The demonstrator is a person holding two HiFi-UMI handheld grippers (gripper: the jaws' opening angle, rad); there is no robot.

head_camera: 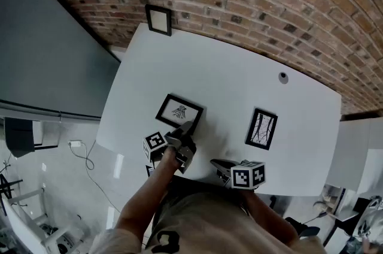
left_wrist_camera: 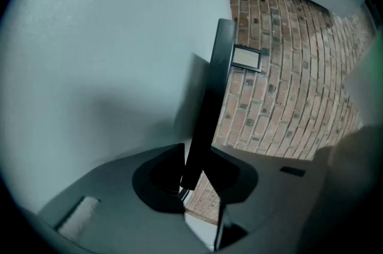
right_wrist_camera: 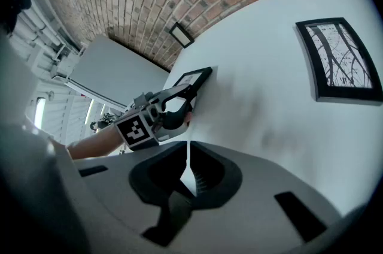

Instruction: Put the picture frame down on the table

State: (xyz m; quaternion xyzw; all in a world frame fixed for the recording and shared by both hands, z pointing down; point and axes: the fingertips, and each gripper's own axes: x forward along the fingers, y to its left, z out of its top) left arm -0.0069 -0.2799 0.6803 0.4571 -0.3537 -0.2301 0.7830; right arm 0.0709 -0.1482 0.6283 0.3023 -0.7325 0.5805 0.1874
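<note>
A black picture frame with a pale print sits at the near left of the white table. My left gripper is shut on its near right corner. In the left gripper view the frame runs edge-on from between the jaws, close to the tabletop, with a shadow beside it. Whether it lies flat I cannot tell. The right gripper view shows the same frame and the left gripper on it. My right gripper hovers at the table's near edge, shut on nothing.
A second black frame with a branch print lies flat at the right. A third small frame leans on the brick wall at the far left. A round grommet sits at the far right.
</note>
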